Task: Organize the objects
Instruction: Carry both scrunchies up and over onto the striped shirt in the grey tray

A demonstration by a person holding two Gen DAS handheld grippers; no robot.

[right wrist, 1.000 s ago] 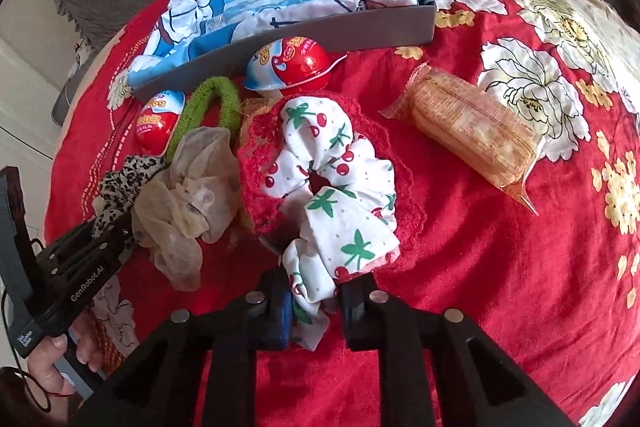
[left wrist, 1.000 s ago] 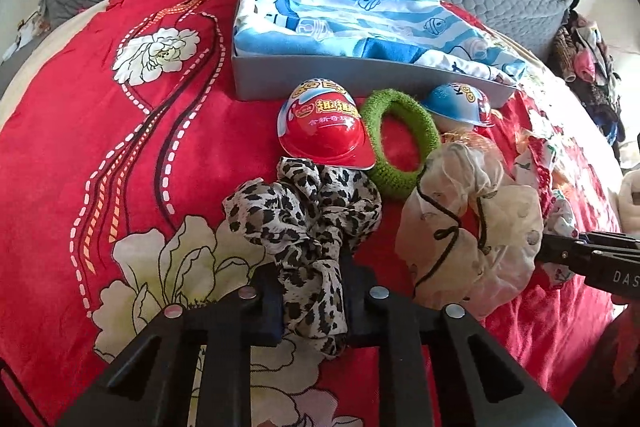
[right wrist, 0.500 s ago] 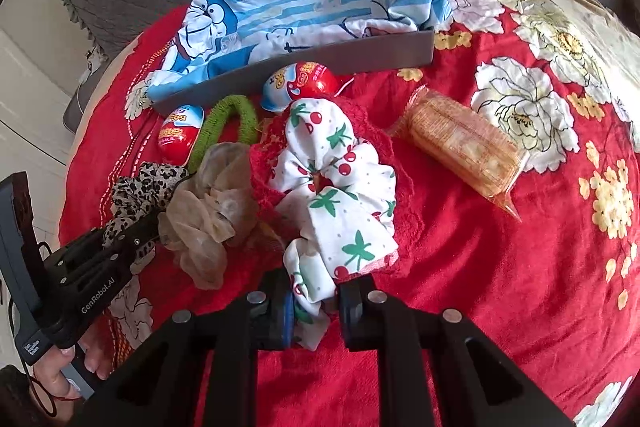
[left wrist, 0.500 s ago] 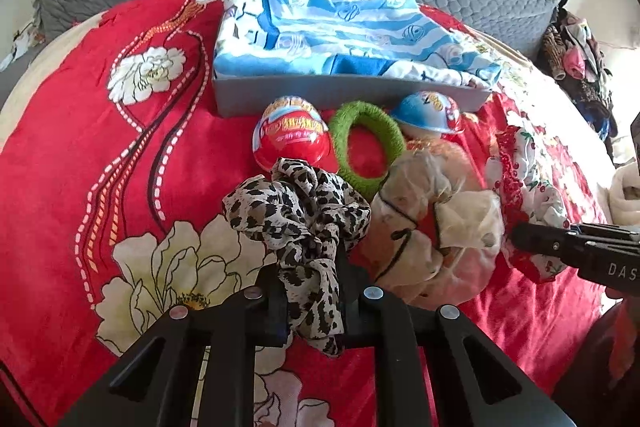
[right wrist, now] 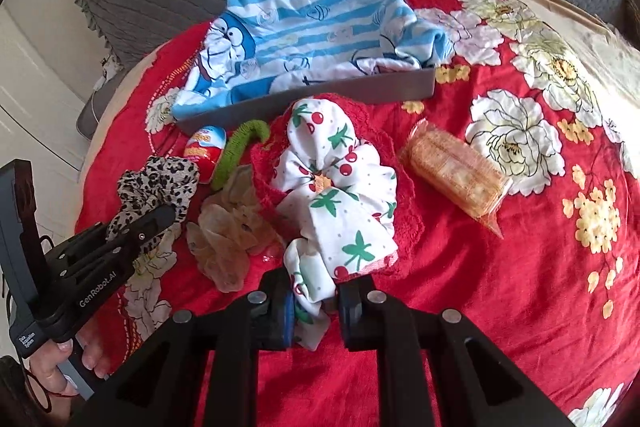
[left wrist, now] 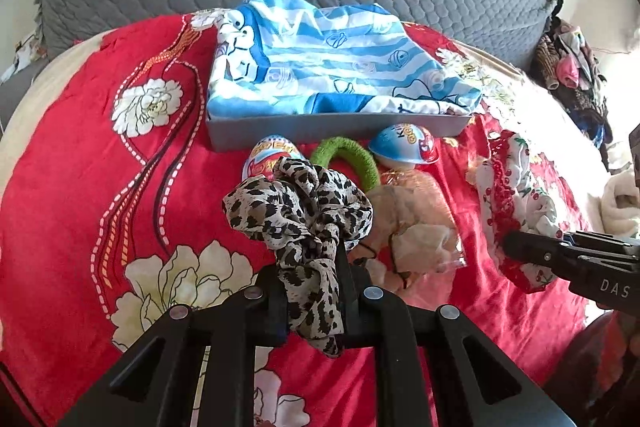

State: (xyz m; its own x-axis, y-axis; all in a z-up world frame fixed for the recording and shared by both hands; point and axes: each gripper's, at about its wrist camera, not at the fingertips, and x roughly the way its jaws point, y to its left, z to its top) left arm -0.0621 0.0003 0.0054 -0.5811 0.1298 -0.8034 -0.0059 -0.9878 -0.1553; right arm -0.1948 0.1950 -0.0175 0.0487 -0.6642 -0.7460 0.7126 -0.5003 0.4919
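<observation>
Near six o'clock, each claw is clamped on a scrunchie, left gripper [left wrist: 310, 291] on the leopard scrunchie [left wrist: 298, 211], right gripper [right wrist: 314, 301] on the cherry scrunchie [right wrist: 336, 195], so lift slowly toward the tray [left wrist: 336, 133] at twelve o'clock.

Both grippers are matte black plastic with angular linkage arms and round silver screws. The right gripper [right wrist: 314, 301] shows a blue pad on one finger. The left gripper [right wrist: 140, 223] has white "GenRobot.AI" lettering and a grey handle, gripped by a bare-skinned hand [right wrist: 60, 363].
</observation>
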